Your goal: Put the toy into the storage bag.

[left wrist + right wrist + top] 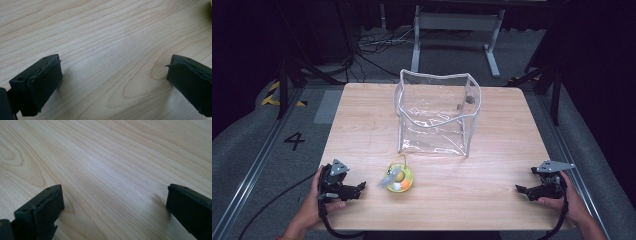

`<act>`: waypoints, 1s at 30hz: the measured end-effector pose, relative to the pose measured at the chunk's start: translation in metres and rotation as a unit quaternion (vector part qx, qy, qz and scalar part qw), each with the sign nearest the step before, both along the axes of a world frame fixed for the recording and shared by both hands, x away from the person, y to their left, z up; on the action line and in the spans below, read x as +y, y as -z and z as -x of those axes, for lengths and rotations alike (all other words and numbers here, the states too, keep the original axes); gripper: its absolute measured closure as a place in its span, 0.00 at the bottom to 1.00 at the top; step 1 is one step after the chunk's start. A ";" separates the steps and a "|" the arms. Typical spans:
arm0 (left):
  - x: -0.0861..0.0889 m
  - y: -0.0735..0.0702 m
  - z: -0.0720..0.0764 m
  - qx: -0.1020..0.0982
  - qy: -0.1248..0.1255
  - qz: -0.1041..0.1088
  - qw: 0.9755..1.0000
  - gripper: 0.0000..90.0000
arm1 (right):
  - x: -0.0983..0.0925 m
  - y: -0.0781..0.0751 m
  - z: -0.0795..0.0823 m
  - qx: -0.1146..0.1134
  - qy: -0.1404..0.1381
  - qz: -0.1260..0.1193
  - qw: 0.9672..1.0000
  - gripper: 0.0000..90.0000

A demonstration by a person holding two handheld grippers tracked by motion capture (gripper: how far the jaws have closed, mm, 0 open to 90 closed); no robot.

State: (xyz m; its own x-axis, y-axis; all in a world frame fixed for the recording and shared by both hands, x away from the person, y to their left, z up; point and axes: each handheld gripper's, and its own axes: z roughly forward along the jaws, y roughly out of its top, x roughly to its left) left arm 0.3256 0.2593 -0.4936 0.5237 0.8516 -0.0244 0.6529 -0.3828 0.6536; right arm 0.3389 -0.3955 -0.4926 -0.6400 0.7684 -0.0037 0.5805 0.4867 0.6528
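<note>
Both tools low on the bench [492,175], jaws spread wide, pinching nothing: left tool [360,187] near the toy [398,178], right tool [519,189] well apart at the far side. Toy lying in front of the clear bag [437,112]. Bag upright, mouth open, seemingly empty. Likely next: approach from the left, close squarely on the toy, lift clear over the rim.

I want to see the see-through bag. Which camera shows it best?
The high view: the clear bag stands whole and open at the middle of the table. Both gripper views look at bare wood between open jaws instead.
</note>
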 end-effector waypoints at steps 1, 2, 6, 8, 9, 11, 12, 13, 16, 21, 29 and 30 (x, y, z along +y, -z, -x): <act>0.000 0.000 0.000 0.000 0.001 0.000 1.000 0.00 | 0.001 -0.002 -0.001 0.004 -0.003 0.008 1.000 0.03; 0.000 0.000 0.000 0.000 0.004 0.000 1.000 0.00 | 0.002 -0.004 -0.001 0.004 -0.006 0.014 1.000 0.07; 0.002 0.000 -0.002 -0.001 0.017 -0.002 1.000 0.00 | 0.007 -0.009 -0.004 0.006 -0.019 0.022 1.000 0.20; 0.002 0.000 -0.002 -0.001 0.018 -0.002 1.000 0.00 | 0.008 -0.010 -0.004 0.007 -0.020 0.027 0.999 0.18; 0.002 0.000 -0.002 0.000 0.018 -0.004 1.000 0.00 | 0.013 -0.013 -0.005 0.016 -0.034 0.028 0.999 0.24; 0.002 0.000 -0.002 -0.001 0.018 -0.003 1.000 0.00 | 0.016 -0.016 -0.006 0.016 -0.040 0.028 0.999 0.22; 0.002 0.000 -0.002 -0.002 0.018 -0.003 1.000 0.00 | 0.019 -0.020 -0.007 0.018 -0.044 0.029 0.998 0.21; 0.002 0.000 -0.002 0.000 0.019 -0.004 1.000 0.00 | 0.023 -0.025 -0.007 0.017 -0.049 0.030 0.998 0.22; 0.003 0.000 -0.001 -0.002 0.019 -0.003 1.000 0.01 | 0.033 -0.040 -0.009 0.016 -0.071 0.023 0.997 0.25; 0.003 0.000 -0.001 -0.002 0.021 -0.004 1.000 0.01 | 0.053 -0.067 -0.013 0.006 -0.109 0.049 0.993 0.25; 0.004 0.000 0.000 -0.004 0.021 -0.002 1.000 0.01 | 0.083 -0.097 -0.017 -0.014 -0.141 0.072 0.987 0.26; 0.004 0.000 0.000 -0.003 0.021 0.000 1.000 0.01 | 0.089 -0.103 -0.019 -0.018 -0.145 0.073 0.987 0.26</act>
